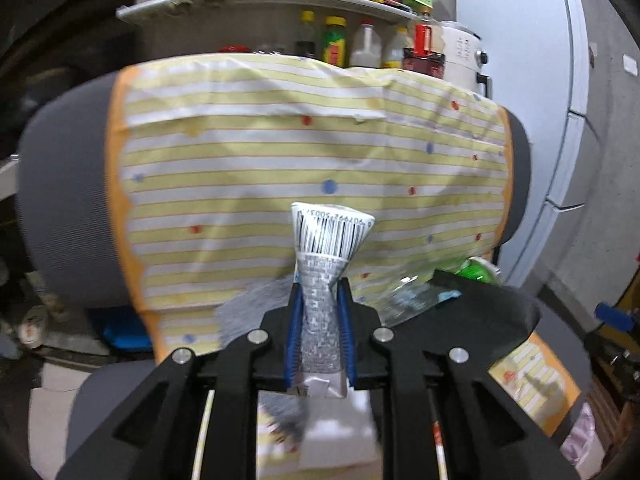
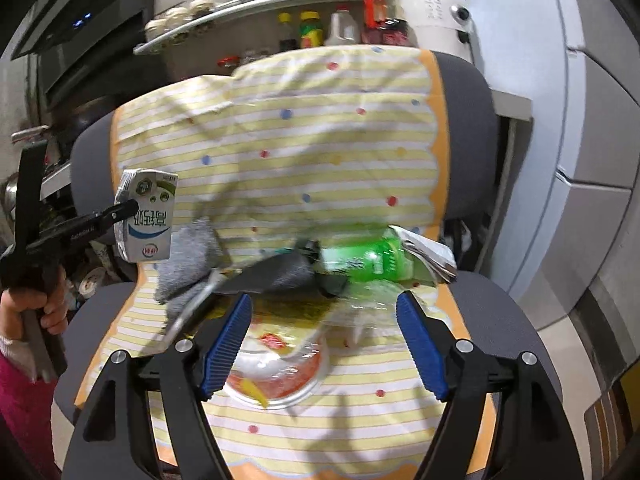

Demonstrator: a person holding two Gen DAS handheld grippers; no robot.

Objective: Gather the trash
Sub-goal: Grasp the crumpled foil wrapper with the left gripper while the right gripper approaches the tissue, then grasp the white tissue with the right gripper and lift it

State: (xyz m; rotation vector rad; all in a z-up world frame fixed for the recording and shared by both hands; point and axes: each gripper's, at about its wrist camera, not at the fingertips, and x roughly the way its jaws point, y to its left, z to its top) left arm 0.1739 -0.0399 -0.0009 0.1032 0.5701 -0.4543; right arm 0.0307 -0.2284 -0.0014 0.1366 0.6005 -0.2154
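Note:
My left gripper [image 1: 320, 312] is shut on a small milk carton [image 1: 330, 236], squeezed at its middle and held up in front of the chair back. The right wrist view shows the same carton [image 2: 146, 216] in the left gripper [image 2: 124, 209], off to the left and clear of the seat. My right gripper [image 2: 324, 340] stands open over the seat, its blue pads [image 2: 228, 344] either side of a clear plastic bowl with a red label [image 2: 276, 364]; they do not press on it. Just beyond lie a green bottle [image 2: 368, 262], a black bag [image 2: 276, 272] and crumpled paper [image 2: 430, 252].
The trash lies on a grey chair draped in a yellow striped cloth [image 2: 304, 152]. A grey rag [image 2: 188, 256] rests at the seat's left. Behind the chair a shelf holds bottles and jars [image 1: 352, 44]. A white fridge [image 2: 532, 80] stands to the right. A hand [image 2: 36, 308] grips the left tool.

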